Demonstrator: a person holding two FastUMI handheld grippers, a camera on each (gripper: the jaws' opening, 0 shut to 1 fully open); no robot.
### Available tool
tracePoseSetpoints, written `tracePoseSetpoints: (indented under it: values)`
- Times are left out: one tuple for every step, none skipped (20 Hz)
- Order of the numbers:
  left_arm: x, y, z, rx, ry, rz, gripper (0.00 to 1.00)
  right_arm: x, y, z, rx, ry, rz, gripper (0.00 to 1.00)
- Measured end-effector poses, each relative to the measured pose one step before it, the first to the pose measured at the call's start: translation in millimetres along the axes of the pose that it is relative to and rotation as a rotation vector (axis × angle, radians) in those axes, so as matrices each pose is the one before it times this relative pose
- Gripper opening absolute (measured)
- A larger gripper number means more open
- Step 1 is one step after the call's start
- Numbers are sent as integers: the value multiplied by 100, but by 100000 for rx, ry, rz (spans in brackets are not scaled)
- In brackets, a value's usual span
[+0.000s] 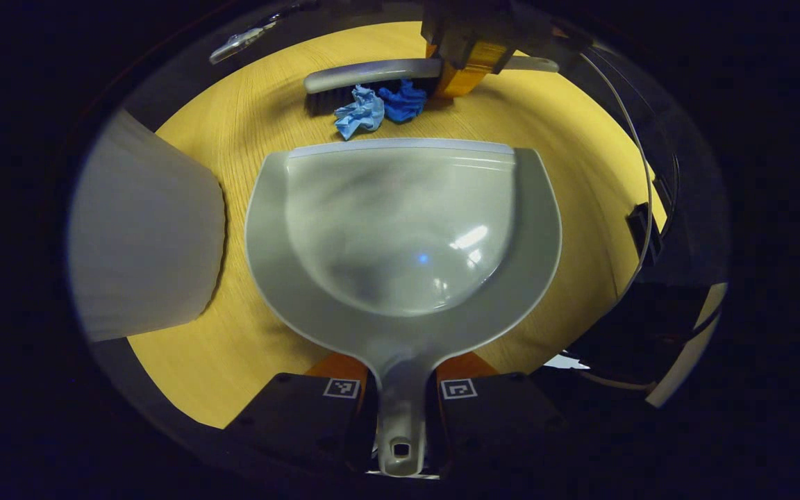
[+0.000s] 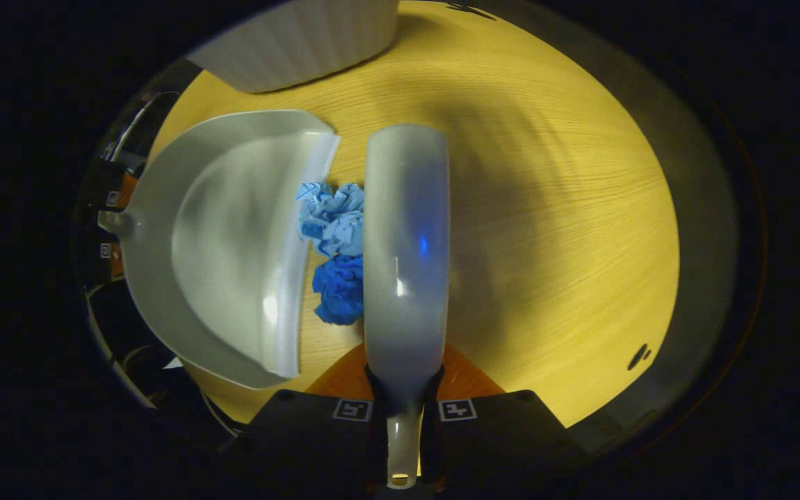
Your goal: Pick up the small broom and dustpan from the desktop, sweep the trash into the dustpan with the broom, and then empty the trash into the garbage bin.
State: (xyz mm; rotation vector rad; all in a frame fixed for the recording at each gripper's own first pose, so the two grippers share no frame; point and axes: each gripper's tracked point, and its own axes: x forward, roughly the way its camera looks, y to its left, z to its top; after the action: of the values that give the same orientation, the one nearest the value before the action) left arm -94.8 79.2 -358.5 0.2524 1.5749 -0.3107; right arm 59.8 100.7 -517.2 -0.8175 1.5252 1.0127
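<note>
The dustpan (image 1: 400, 236) is a pale grey, glossy plastic scoop with a deep rounded bowl, a wide flat rim and a straight lighter strip along its front lip; its narrow handle ends in a small hanging hole. It lies on the yellow wood-grain tabletop (image 1: 580, 173), and in the left gripper view the left gripper (image 1: 400, 410) is pinched on that handle, one finger pressing each side. The garbage bin (image 1: 143, 236), a pale ribbed container, stands on the tabletop just beside the dustpan's rim. The small broom (image 2: 405, 243) has a long, smooth grey back, rounded at the far end and tapering to a slim handle, with dark bristles showing beneath it in the left gripper view. The right gripper (image 2: 404, 417) is clamped on the broom's handle, both fingers pressing it. Between the broom and the dustpan's front lip lies the trash: a crumpled light blue paper wad (image 2: 330, 219) and a smaller, darker blue wad (image 2: 339, 292), side by side, touching the broom's edge and just beside the lip, still on the tabletop.
</note>
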Motion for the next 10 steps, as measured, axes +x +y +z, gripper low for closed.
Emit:
tracePoseSetpoints:
  values:
    - [-62, -61, -85, 171, -212, -96, 26, 143, 1528, -274, 1032, -347, 7275, 20]
    - [66, 78, -87, 1060, -268, -289, 26, 231, 2003, -771, 1224, 564, 9106, 20]
    - [249, 172, 242, 1759, -2610, 1273, 26, 517, 1446, -1031, 1715, 825, 7327, 15]
    - [115, 116, -465, 1156, 787, 892, 26, 298, 754, -746, 2338, 164, 4401, 20]
    - [-50, 16, -192, 1376, -673, 599, 26, -268, -807, -501, 1417, -2500, 817, 20]
    - [44, 118, 154, 584, -1867, 616, 26, 246, 68, 588, 2561, -3318, 72, 20]
    - [96, -9, -109, -665, -208, 374, 27, -322, 48, -108, 4035, -2922, 1329, 20]
    - [-71, -72, -24, -1344, -762, 426, 26, -609, 320, 24, 4002, -3941, 1538, 20]
    - [-345, -142, 246, -1274, -1538, 305, 26, -543, 38, -216, 3645, -4666, 1141, 20]
    - [-378, -138, 52, -1035, -813, 205, 26, -704, 242, -248, 3823, -5188, 1522, 20]
